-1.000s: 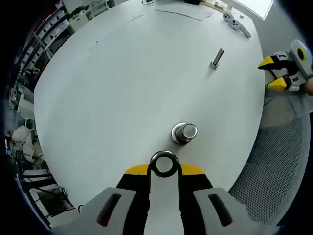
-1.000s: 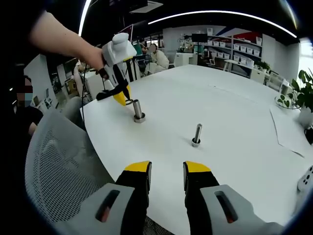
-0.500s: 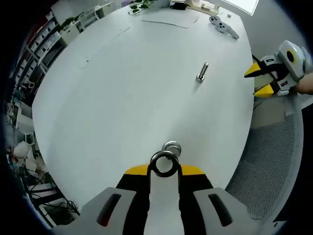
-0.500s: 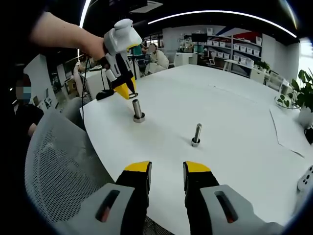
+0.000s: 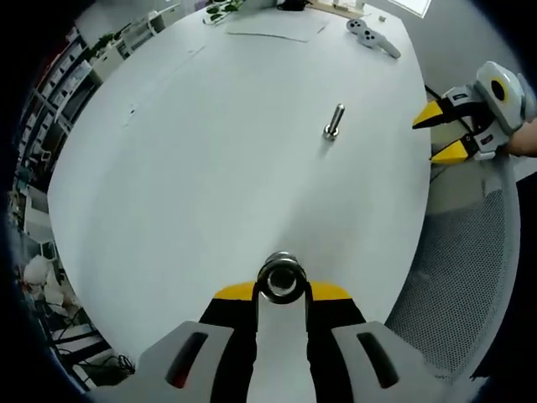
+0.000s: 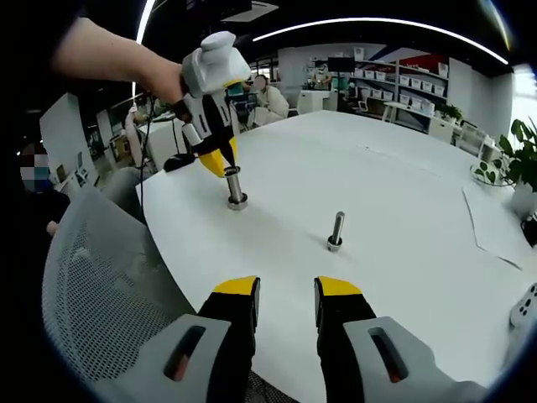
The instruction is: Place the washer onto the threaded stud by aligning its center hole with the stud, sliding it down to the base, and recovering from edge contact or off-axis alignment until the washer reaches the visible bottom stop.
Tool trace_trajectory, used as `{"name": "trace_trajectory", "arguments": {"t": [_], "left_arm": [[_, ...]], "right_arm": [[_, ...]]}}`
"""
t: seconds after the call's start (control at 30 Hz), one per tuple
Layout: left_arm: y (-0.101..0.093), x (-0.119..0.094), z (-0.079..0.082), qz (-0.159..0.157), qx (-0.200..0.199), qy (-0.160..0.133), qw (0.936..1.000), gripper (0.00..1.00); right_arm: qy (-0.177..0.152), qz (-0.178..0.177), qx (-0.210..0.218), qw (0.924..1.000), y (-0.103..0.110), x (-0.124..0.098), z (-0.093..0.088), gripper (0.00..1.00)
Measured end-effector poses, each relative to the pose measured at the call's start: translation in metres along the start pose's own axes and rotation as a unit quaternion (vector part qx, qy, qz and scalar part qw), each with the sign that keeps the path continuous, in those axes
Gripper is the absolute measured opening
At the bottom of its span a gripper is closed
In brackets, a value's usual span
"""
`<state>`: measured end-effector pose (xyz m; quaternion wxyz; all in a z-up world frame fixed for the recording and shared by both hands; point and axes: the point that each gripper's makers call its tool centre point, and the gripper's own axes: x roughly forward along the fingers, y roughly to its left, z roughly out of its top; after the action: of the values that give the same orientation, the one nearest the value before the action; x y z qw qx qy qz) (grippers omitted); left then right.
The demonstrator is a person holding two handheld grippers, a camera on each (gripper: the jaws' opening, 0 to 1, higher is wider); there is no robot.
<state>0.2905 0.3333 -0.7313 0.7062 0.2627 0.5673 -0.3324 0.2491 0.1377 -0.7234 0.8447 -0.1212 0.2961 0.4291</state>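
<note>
In the left gripper view, the left tongs (image 5: 282,294) pinch a steel washer (image 5: 280,283) between their yellow tips at 6 o'clock. The washer sits directly over the top of the threaded stud (image 5: 280,267), whose rounded end shows through and just above the ring; whether the ring already circles the stud or only hovers on its tip cannot be told from here. The white worktop (image 5: 210,151) spreads away toward 12 o'clock, with a loose bolt (image 5: 334,122) standing upright near 1 o'clock and a game controller (image 5: 372,35) farther out at the far edge. The right tongs (image 5: 443,132) come in at 3 o'clock, spread apart and holding nothing, beyond the worktop's rim above a grey mesh chair (image 5: 457,277).

In the right gripper view, the right tongs (image 6: 287,294) rise from 6 o'clock, spread with a clear gap and empty. At 10 o'clock the left tongs (image 6: 220,159) point down onto the threaded stud (image 6: 235,189), yellow tips touching its top, a hand (image 6: 164,84) gripping the white body. The bolt (image 6: 336,231) stands near the centre, well apart from the stud. A potted plant (image 6: 512,172) sits at 3 o'clock.
</note>
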Motion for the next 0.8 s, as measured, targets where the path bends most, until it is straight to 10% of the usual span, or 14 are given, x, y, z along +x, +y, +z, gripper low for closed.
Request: {"name": "trace_trajectory", "arguments": {"t": [0.8], "left_arm": [[0.002,0.039,-0.007,-0.003,0.011,0.029,0.9995,0.19]], "right_arm": [[0.004,-0.006,0.002,1.0000,-0.002,0.000,-0.002,0.28]]}}
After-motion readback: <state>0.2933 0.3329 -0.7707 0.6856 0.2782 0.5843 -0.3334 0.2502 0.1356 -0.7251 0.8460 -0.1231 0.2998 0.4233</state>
